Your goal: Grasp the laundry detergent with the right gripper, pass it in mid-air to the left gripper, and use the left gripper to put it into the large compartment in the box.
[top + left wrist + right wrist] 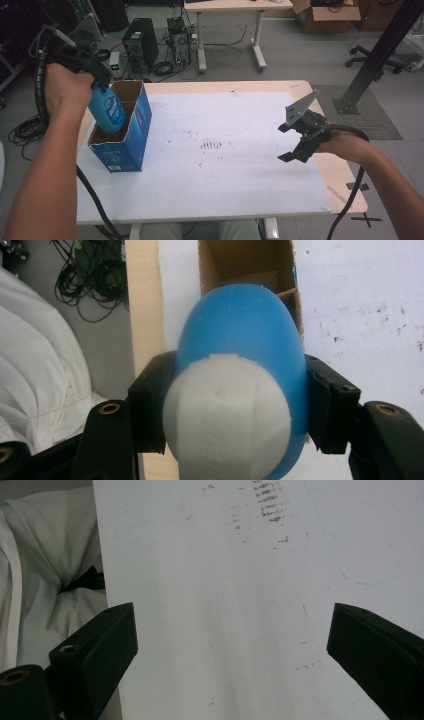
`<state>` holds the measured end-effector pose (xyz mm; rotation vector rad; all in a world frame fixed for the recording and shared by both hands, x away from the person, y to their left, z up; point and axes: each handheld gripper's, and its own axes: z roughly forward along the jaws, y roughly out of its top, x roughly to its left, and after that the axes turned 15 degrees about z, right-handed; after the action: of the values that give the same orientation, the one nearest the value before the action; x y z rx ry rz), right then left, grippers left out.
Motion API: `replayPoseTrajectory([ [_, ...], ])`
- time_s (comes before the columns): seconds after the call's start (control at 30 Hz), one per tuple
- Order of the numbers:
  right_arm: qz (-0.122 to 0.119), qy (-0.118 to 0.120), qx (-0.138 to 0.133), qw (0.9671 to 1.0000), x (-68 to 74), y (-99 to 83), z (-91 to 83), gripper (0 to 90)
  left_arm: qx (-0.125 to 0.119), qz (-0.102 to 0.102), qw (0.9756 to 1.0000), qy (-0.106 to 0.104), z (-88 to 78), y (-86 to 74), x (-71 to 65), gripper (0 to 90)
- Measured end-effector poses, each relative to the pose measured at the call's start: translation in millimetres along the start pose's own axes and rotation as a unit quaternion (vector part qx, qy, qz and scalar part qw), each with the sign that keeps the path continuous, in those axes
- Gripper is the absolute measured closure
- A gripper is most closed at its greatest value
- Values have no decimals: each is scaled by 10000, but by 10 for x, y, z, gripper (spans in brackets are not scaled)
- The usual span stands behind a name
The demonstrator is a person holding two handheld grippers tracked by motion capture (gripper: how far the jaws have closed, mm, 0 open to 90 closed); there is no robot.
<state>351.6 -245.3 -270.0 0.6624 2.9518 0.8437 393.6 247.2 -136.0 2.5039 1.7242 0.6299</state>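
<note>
Two claws are at work over the desk (240, 180), one in each hand. Start at the left: the left claw (102, 82) is clenched around a blue bottle (106, 111) with a white cap (227, 415). In the left gripper view its black jaws press on both sides of the bottle, just below the cap. The bottle hangs cap up, with its long side pointing down into the open top of a blue cardboard box (122, 145), which stands near the left edge of the desk. The bottom of the bottle looks to be already inside the box, right under the claw, so I think the next move is straight down, or straight up if it is coming out. The middle of the desk has a white mat with some small dark marks (211, 145). Over at the right, the right claw (292, 142) hangs above the mat, well apart from the box. Its jaws are spread wide and grip nothing. The left hand is much nearer to the bottle and the box.
</note>
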Motion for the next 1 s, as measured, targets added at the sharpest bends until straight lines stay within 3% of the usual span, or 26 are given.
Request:
replayPoseTrajectory([
  [1.0,160,-37,38,9999,-55,-33,41,60,87,283,9995,-127,1001,-143,-238,387],
])
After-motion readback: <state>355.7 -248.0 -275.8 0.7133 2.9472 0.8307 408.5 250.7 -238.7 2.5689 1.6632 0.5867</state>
